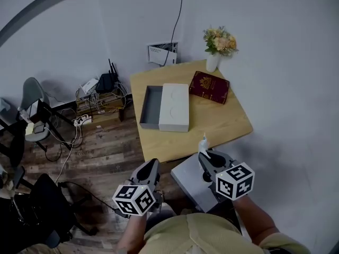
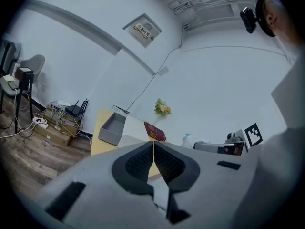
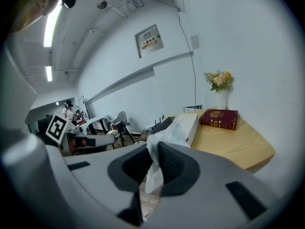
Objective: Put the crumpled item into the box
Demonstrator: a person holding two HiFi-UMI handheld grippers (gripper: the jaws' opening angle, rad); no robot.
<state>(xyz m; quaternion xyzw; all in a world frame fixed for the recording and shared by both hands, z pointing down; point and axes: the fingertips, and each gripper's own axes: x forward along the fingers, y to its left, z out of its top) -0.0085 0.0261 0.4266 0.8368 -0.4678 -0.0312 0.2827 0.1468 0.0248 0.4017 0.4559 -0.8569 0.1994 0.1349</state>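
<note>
A crumpled white tissue (image 3: pixel 158 144) sticks up between the pads of my right gripper (image 3: pixel 153 164), which is shut on it. In the head view that gripper (image 1: pixel 204 153) hangs just in front of the table's near edge, with the tissue (image 1: pixel 203 142) poking out of its tip. The open grey box (image 1: pixel 151 106) lies on the wooden table (image 1: pixel 228 121), its white lid (image 1: pixel 175 107) beside it on the right. My left gripper (image 1: pixel 152 166) hovers lower left, off the table. Its pads (image 2: pixel 138 162) meet with nothing between them.
A dark red book (image 1: pixel 210 87) lies right of the lid, and a white vase of flowers (image 1: pixel 219 46) stands at the table's far corner. A pale grey slab (image 1: pixel 192 182) sits under my grippers. Cables, a router and chairs crowd the floor at left.
</note>
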